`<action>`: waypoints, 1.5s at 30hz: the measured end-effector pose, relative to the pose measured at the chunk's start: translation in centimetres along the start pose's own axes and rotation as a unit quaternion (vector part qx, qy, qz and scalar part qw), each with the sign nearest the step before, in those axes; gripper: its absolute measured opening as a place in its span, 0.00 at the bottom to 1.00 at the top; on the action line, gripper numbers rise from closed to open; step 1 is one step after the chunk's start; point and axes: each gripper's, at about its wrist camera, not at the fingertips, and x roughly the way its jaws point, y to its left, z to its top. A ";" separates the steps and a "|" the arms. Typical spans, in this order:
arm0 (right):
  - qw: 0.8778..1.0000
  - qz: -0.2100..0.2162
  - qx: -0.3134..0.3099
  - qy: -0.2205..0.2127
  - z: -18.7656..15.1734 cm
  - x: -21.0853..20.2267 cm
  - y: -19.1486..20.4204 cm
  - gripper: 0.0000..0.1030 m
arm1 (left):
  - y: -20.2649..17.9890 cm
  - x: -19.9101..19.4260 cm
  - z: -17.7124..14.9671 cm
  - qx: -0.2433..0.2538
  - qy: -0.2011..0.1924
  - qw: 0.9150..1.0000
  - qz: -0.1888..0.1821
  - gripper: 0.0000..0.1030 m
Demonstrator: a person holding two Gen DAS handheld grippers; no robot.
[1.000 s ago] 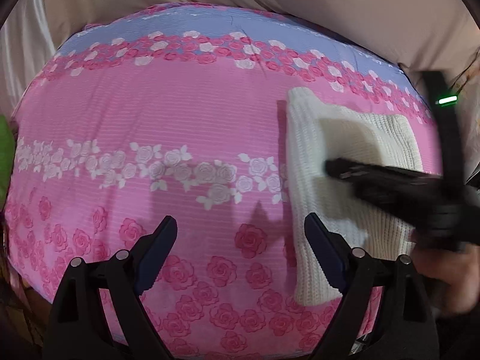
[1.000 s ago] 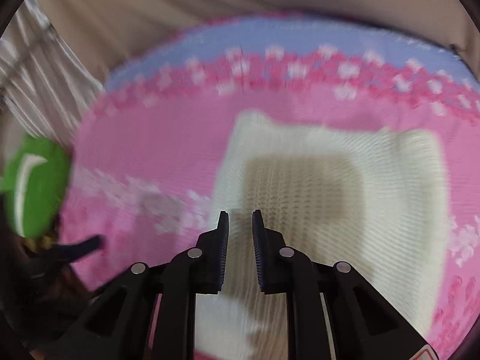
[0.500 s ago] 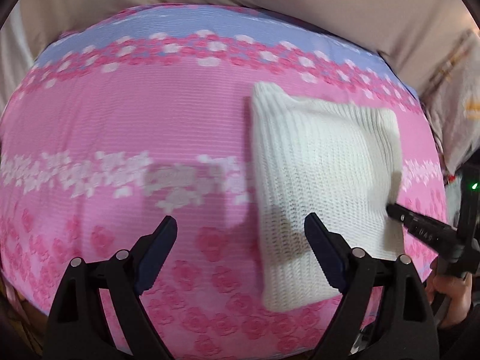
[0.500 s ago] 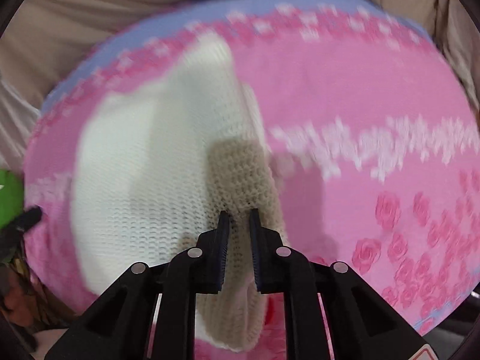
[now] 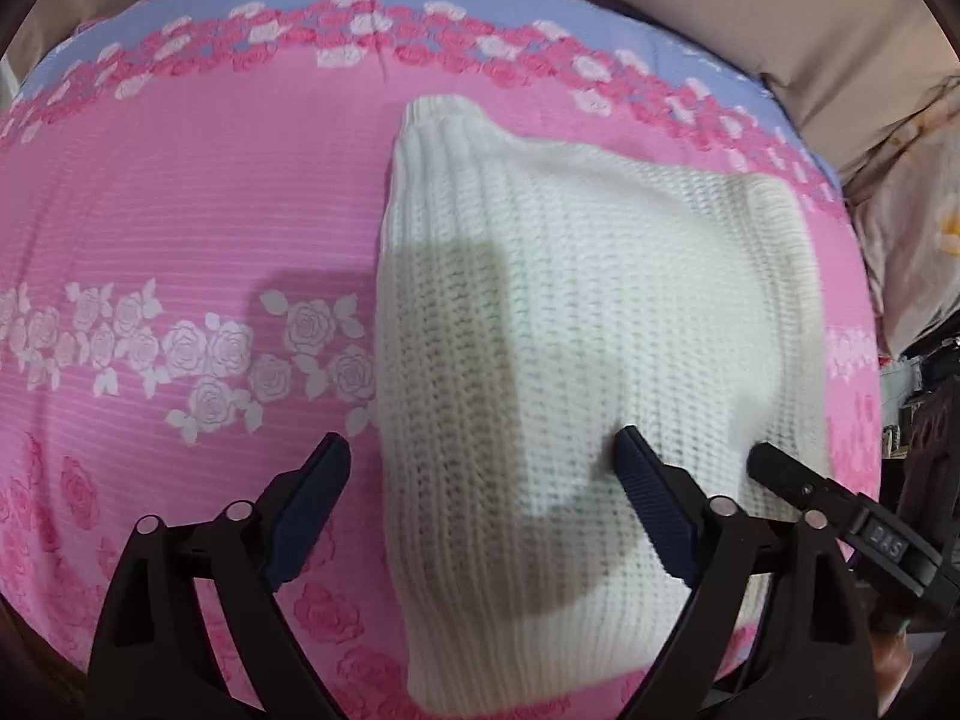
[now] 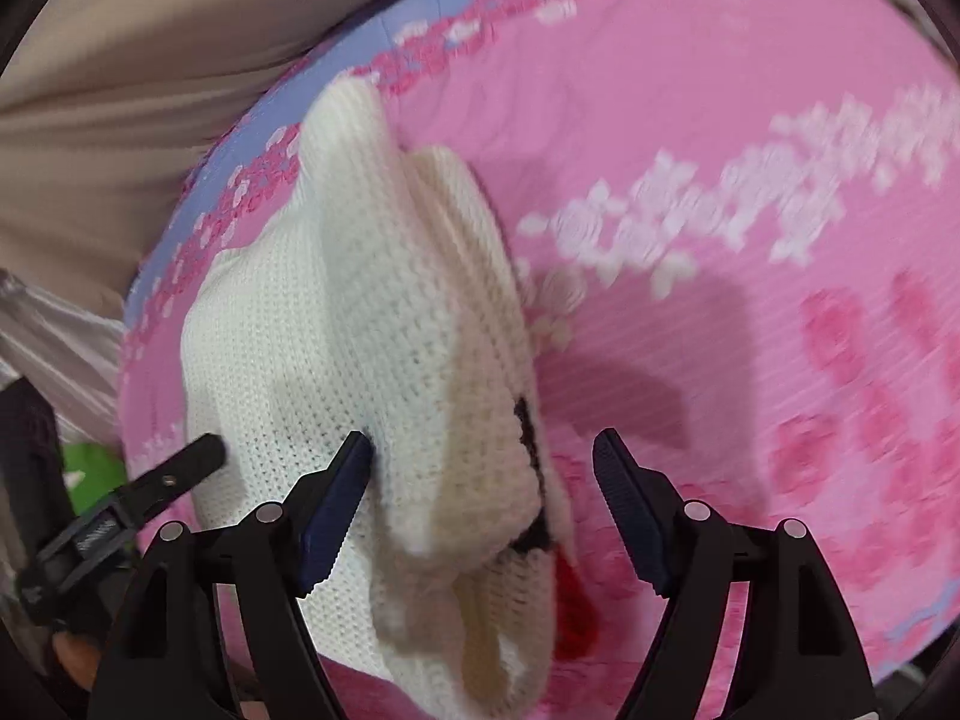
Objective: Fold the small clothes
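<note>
A: Left wrist view first. What does it show?

B: A white knitted garment (image 5: 600, 324), folded, lying on a pink bedsheet (image 5: 180, 210) printed with roses and a blue band along the far edge. The left gripper (image 5: 483, 507) points steeply down over the garment's near part. Its jaws stand wide apart and have just opened a little further. The left finger is over bare sheet beside the knit's left edge, the right finger over the knit itself. Nothing is clamped between them.

A: Is the other tool in that picture?

B: Yes, a black finger of the right gripper (image 5: 780, 474) pokes in at the lower right, over the garment's right edge.

A: And the right wrist view?

B: It is blurred. The right gripper (image 6: 483, 495) has jaws well apart; they have just been opening. The garment's folded edge (image 6: 468, 420) bulges up between them, several layers thick, with a bit of black and red showing underneath. The left pad sits right against the knit, the right pad stands clear of it over the pink sheet, so the knit is not pinched.

A: Anything else around?

B: Beige cloth (image 6: 150, 60) lies beyond the bed's far edge. At the left of the right wrist view there is one finger of the left gripper (image 6: 180, 468) and something green (image 6: 90, 474) I cannot make out.
</note>
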 end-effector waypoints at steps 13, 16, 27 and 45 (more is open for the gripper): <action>0.998 0.049 0.028 0.004 0.2 2.5 0.5 0.83 | 0.3 2.8 1.2 -0.063 0.043 0.994 -0.075 0.92; 0.996 0.074 0.038 0.008 0.7 2.9 0.4 0.65 | 0.6 2.6 1.5 -0.070 0.061 0.991 -0.099 0.74; 0.992 0.111 0.047 -0.031 -1.2 -4.3 2.1 0.34 | -2.9 -5.8 0.8 0.019 0.082 0.976 -0.200 0.41; 0.893 0.182 -0.171 -0.375 -1.6 -33.5 16.6 0.36 | -7.0 -38.3 4.6 0.235 -0.289 0.886 -0.275 0.44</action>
